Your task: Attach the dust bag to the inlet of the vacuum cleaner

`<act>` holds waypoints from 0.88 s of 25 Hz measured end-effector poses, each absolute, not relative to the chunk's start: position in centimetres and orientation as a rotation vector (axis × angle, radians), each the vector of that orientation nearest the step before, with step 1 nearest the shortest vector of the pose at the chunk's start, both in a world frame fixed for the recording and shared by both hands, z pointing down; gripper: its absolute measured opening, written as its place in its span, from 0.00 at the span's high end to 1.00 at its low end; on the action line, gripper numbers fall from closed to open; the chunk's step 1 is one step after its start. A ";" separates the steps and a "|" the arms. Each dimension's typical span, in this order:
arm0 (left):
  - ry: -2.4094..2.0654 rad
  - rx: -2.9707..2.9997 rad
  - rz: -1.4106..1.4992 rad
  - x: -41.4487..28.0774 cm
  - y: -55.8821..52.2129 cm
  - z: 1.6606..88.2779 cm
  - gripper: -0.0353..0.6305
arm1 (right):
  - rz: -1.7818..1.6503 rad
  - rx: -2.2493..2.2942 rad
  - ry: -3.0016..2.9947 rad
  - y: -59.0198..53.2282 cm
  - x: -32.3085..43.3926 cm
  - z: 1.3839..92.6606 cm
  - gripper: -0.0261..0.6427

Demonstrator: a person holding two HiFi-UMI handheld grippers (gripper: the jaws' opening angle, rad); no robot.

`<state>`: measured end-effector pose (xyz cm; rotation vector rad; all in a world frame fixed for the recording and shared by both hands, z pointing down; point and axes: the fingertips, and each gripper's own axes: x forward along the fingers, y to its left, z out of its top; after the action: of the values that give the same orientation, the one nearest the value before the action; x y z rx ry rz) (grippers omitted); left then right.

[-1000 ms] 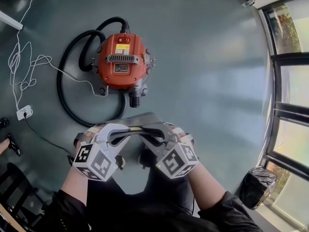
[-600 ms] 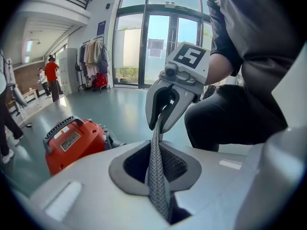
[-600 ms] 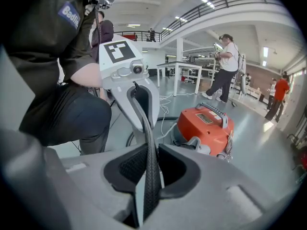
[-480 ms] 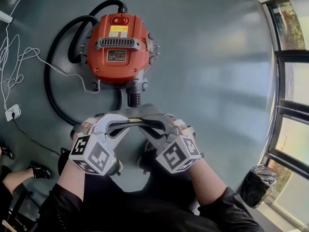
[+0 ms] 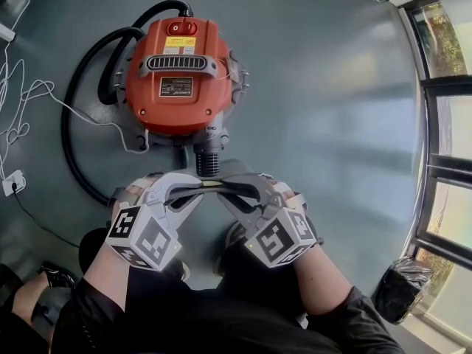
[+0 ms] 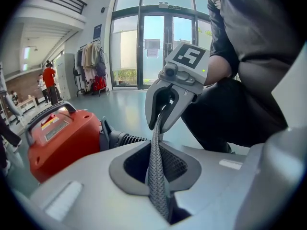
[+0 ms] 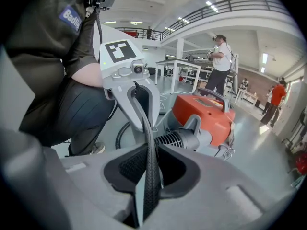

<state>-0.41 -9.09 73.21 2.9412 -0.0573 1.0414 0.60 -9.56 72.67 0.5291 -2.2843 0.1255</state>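
The orange vacuum cleaner (image 5: pixel 177 76) lies on the grey floor, its ribbed grey inlet (image 5: pixel 208 155) pointing toward me. The dust bag (image 5: pixel 214 175) is grey; its mesh edge is stretched taut between my two grippers just in front of the inlet. My left gripper (image 5: pixel 193 192) is shut on one end of that edge and my right gripper (image 5: pixel 230 190) on the other. In the left gripper view the mesh strip (image 6: pixel 156 171) runs from my jaws to the right gripper (image 6: pixel 165 104), with the inlet (image 6: pixel 127 139) behind. The right gripper view shows the strip (image 7: pixel 151 171) and the inlet (image 7: pixel 175 139).
A black hose (image 5: pixel 77 124) loops around the vacuum's left side. A white cable (image 5: pixel 29 98) trails to a plug block (image 5: pixel 9 183) at the far left. Glass doors (image 5: pixel 442 124) line the right, with a dark wrapped bin (image 5: pixel 402 286) beside them. People stand far back in the hall.
Both grippers have sunk with the bag edge toward the inlet. The vacuum now looks larger and nearer, and the bag edge sits just in front of the inlet's mouth.
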 end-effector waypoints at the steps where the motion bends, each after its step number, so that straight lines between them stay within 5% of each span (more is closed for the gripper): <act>1: -0.067 2.953 1.039 -0.3 -9.3 73.2 0.87 | 0.111 0.540 -2.282 -9.8 0.7 72.7 0.89; 22: -0.187 3.025 0.988 -0.8 -11.6 74.0 0.85 | -0.036 0.593 -2.253 -12.1 0.6 73.4 0.86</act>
<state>-0.80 -11.63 73.97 3.0251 -0.1875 0.9880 0.64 -12.10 73.37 0.5931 -2.2533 -0.0359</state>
